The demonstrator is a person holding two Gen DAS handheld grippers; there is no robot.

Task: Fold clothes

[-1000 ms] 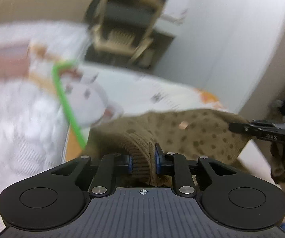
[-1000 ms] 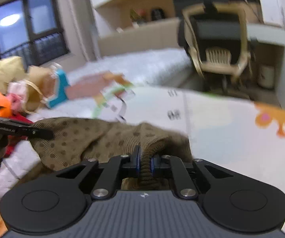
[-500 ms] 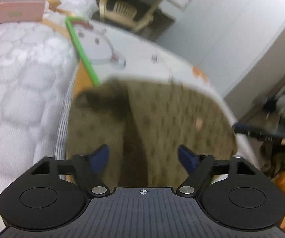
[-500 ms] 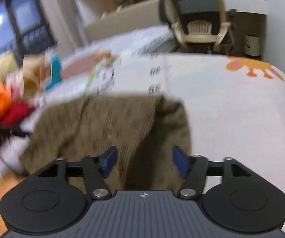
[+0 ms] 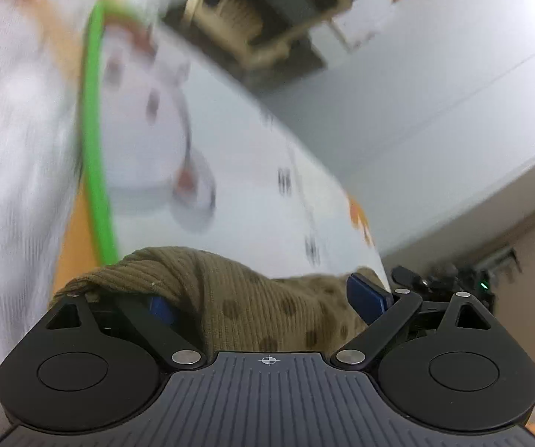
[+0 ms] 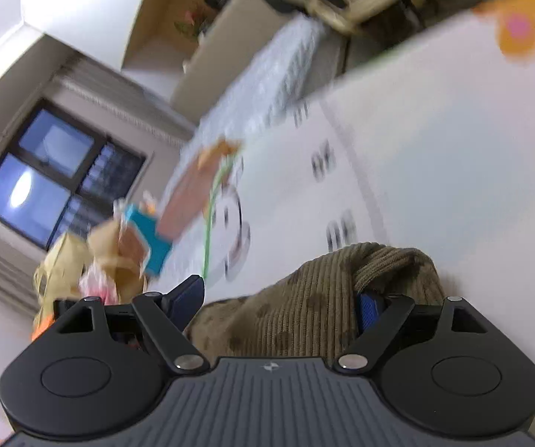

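Both tools stood with their jaws spread wide and nothing pinched between them. The left hand-held gripper (image 5: 263, 303) hovered low over the olive-brown spotted corduroy garment (image 5: 237, 298), whose ribbed cloth bulged up between the blue pads and lapped over the left one. The right hand-held gripper (image 6: 278, 300) sat the same way at the other side, a hump of the same cloth rising against its right pad.

The garment lay on the white printed play mat (image 5: 252, 201), beside the quilted bed (image 5: 10, 171), with a green strip (image 5: 94, 156) running along the mat's edge. A heap of other clothes (image 6: 92, 260) waited further off, and a chair (image 5: 267, 18) stood beyond.

To my eye the fold was only part made, and the cloth looked bunched rather than flat. The risk seemed plain: corduroy that stiff could spring back open, or a pad caught under the draped edge could drag the layer askew when lifted away. Both views were smeared with motion, so a hasty re-grip might seize two layers at once.
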